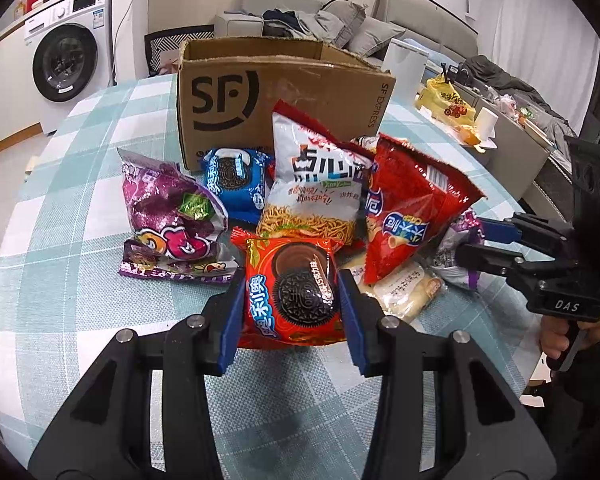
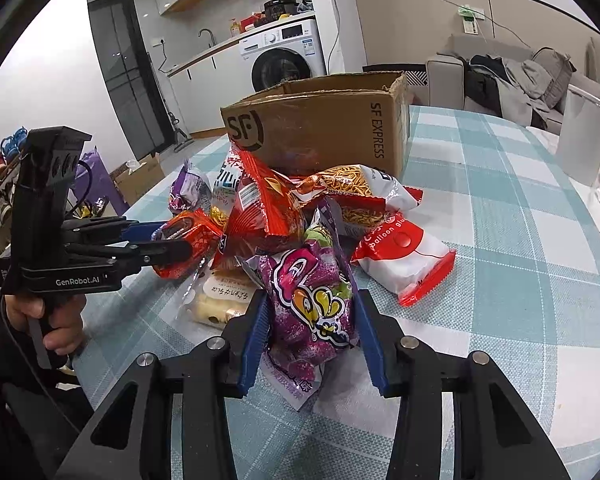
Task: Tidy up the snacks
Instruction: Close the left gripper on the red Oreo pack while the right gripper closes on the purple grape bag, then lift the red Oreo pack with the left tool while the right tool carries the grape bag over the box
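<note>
While snacks crowd the SF Express box (image 1: 284,92), we grip two packets before it.
Our left gripper (image 1: 292,304) pinches a glossy red Oreo pack (image 1: 290,292); our right gripper (image 2: 312,328) clamps a crinkled purple candy bag (image 2: 312,300).

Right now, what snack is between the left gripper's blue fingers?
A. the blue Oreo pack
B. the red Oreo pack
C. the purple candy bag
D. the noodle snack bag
B: in the left wrist view, the left gripper has its fingers on both sides of the red Oreo pack, while the blue Oreo pack lies farther back by the cardboard box.
</note>
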`<state>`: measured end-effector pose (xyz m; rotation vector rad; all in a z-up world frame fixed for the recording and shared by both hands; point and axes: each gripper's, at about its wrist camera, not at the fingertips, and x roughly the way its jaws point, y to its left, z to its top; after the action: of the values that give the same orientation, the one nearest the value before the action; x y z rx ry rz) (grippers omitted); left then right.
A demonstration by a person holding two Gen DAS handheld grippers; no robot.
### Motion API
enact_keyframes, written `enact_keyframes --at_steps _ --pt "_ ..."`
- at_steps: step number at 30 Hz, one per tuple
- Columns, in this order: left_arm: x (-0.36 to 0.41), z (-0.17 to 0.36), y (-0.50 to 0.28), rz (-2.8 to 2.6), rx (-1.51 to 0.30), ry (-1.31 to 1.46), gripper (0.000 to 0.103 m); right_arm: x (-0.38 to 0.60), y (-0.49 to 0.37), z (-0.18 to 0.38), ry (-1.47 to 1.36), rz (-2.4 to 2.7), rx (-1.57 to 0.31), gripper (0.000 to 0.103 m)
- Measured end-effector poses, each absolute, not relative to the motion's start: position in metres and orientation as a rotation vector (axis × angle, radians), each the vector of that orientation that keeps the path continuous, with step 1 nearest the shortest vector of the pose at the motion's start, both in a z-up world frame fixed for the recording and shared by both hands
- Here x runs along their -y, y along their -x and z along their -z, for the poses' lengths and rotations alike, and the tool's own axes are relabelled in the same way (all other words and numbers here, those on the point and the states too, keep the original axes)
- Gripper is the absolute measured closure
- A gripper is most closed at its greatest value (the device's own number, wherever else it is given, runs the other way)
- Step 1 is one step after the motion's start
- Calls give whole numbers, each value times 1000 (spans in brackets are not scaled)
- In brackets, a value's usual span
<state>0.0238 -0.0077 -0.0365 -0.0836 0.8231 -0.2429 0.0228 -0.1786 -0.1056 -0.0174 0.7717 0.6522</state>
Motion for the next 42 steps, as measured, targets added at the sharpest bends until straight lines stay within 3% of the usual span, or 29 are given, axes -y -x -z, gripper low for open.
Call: enact_keyframes --at_steps 9,11,13,16,42 --pt "8 33 -21 250 -815 97 63 167 -38 112 37 -666 -835 35" --pt "8 32 -20 248 -812 96 63 165 -40 113 33 -660 -836 38" --pt "8 31 -20 244 -807 95 63 165 -40 113 36 -654 -827 51" --pt "8 28 -18 240 -796 95 63 168 -36 109 35 -671 -808 58" --pt "-9 -36 -5 193 -619 122 64 195 -25 30 -80 -620 -591 58"
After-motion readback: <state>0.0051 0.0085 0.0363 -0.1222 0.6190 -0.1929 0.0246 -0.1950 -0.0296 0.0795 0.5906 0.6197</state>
